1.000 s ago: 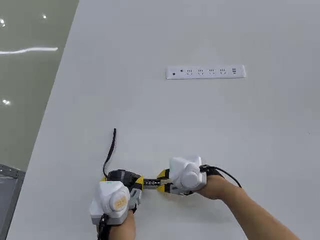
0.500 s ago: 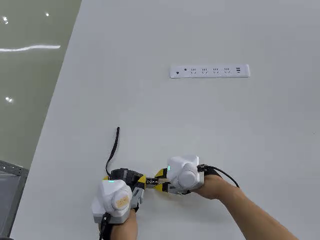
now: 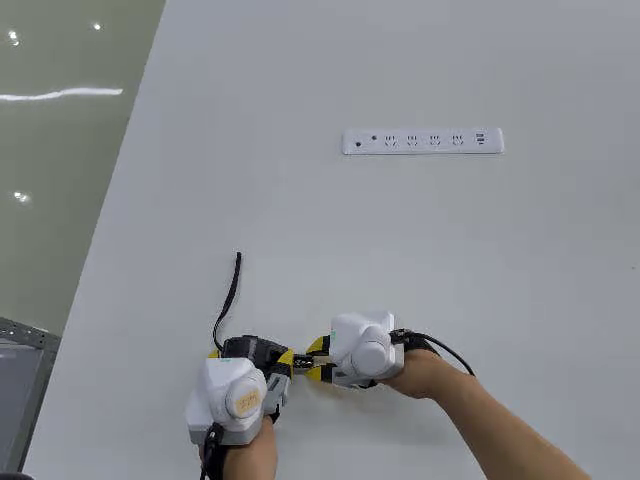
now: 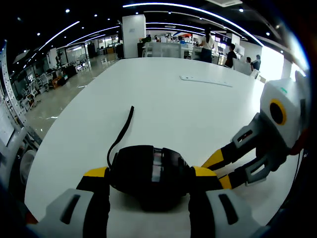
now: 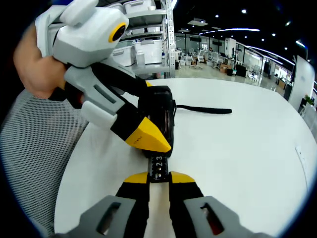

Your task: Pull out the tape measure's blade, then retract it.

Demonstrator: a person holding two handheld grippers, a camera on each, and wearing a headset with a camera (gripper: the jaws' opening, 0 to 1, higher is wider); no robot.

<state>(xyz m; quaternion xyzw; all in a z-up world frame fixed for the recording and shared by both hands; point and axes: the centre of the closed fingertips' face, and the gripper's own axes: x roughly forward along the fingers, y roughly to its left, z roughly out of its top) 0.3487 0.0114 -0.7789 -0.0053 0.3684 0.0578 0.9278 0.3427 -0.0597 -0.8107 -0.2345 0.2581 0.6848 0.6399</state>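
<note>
Low and left of centre in the head view, the black tape measure (image 3: 250, 350) sits on the white counter (image 3: 400, 240), clamped by the left hand-held gripper (image 4: 151, 174). The right hand-held gripper (image 5: 159, 177) pinches the short drawn-out blade (image 5: 159, 162). A black strap (image 3: 229, 295) trails up-frame from the case. A power strip (image 3: 423, 141) lies well apart, upper right.

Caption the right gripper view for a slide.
Right gripper pinches the blade, a short length out of the black tape measure clamped in the left gripper.
</note>
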